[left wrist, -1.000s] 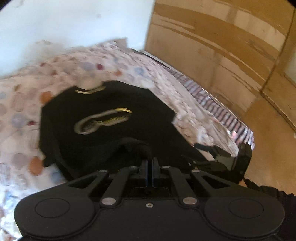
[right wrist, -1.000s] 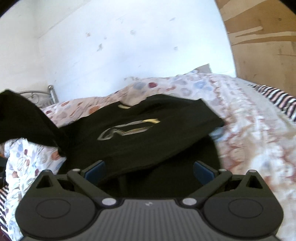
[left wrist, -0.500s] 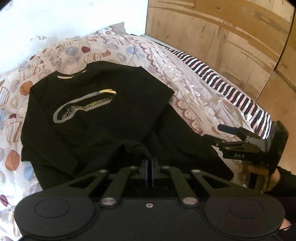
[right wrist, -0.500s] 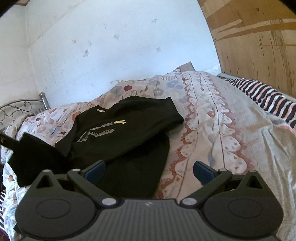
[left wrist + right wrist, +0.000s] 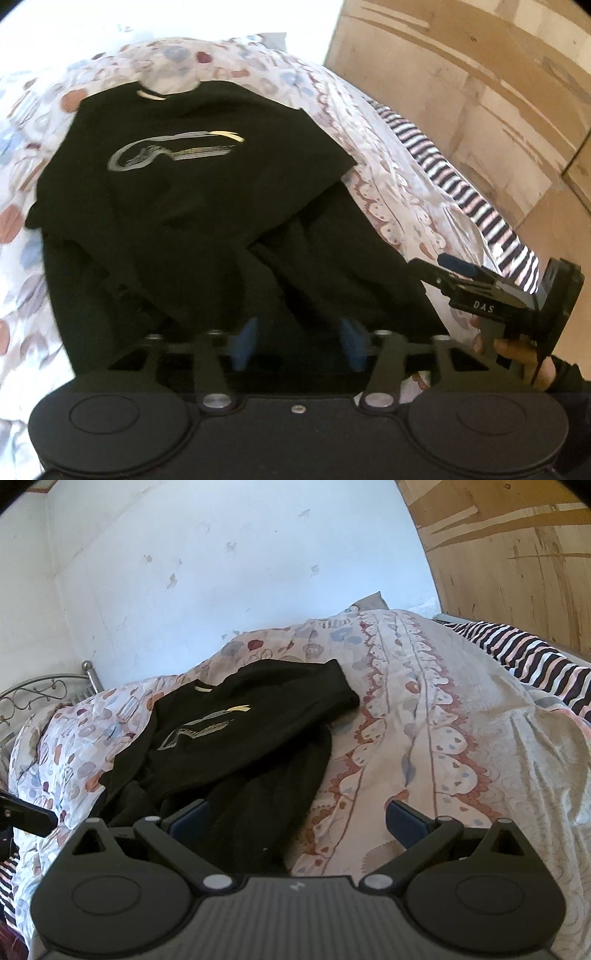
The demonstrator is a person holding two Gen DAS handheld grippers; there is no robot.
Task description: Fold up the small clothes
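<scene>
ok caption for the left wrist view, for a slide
Left gripper opening over a black t-shirt on a patterned bedspread, right gripper alongside.

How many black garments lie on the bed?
1 for certain: a black shirt with a silver print, spread on the floral quilt. Its dark lower folds may hide another.

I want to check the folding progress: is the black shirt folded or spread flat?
Partly folded. The black shirt lies on the bedspread, its printed upper half doubled over rumpled dark fabric below.

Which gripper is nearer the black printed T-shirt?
Left. The left gripper, jaws opening, sits over the black printed T-shirt's hem; the right gripper hangs open at its edge.
</scene>
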